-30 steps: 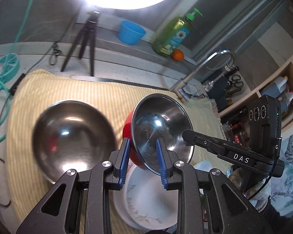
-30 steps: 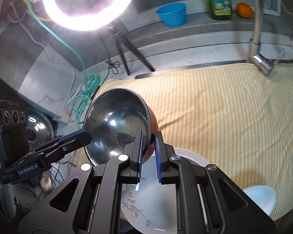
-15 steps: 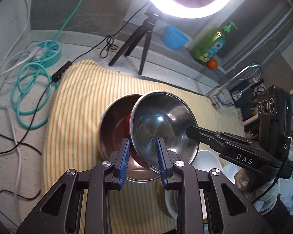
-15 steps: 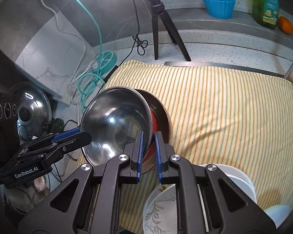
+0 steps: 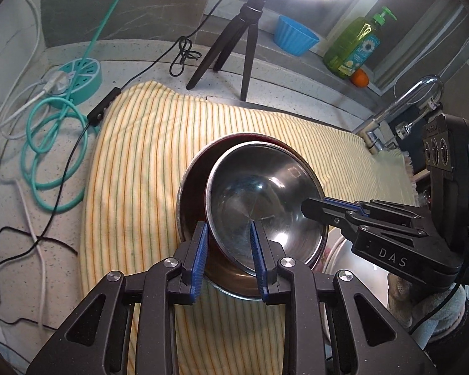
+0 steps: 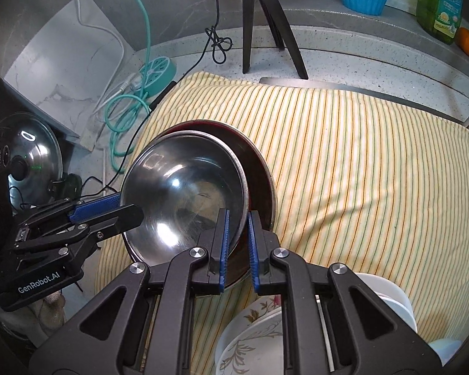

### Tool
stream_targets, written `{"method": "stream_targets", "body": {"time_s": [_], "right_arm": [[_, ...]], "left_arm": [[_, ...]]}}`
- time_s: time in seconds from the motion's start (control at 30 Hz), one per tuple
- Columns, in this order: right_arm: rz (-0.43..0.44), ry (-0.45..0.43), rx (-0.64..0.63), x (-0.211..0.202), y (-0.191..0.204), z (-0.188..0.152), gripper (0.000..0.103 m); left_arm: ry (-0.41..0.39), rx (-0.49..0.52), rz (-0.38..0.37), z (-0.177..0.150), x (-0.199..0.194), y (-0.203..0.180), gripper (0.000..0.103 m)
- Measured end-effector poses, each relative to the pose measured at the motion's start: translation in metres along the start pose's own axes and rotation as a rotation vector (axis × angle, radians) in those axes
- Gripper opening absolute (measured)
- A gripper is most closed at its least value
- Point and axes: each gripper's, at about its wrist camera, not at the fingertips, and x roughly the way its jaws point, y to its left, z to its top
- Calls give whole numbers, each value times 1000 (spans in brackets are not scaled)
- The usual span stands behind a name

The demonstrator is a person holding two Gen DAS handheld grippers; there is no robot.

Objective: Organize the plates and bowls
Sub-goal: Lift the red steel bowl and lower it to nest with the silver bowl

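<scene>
A steel bowl with a red outside point(image 5: 259, 200) point(image 6: 184, 193) is held by both grippers over a larger steel bowl point(image 5: 190, 206) point(image 6: 261, 175) that rests on the yellow striped cloth point(image 5: 140, 156) point(image 6: 359, 156). The held bowl sits tilted, partly inside the larger one. My left gripper point(image 5: 229, 257) is shut on its near rim. My right gripper point(image 6: 237, 243) is shut on its opposite rim and shows in the left wrist view point(image 5: 315, 207). White floral plates point(image 6: 253, 337) and a white bowl point(image 6: 390, 300) lie at the cloth's near edge.
A ring-light tripod point(image 5: 234, 47), a blue cup point(image 5: 294, 39), a green soap bottle point(image 5: 353, 47) and an orange point(image 5: 359, 78) stand at the back. A teal cable reel point(image 5: 75, 78) and cords lie left. A faucet point(image 5: 400, 109) is at the right. A pot lid point(image 6: 31, 156) lies off the counter.
Both grippers carried the red-backed bowl left from above the white plates and lowered it into the larger steel bowl.
</scene>
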Motion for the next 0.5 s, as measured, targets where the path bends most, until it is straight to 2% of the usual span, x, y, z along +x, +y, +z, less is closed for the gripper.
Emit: {"method": "stream_targets", "body": {"time_s": [0.5], "right_arm": [[-1, -5, -4, 4, -1, 1, 16]], "left_arm": [[16, 15, 46, 1, 9, -2, 26]]}}
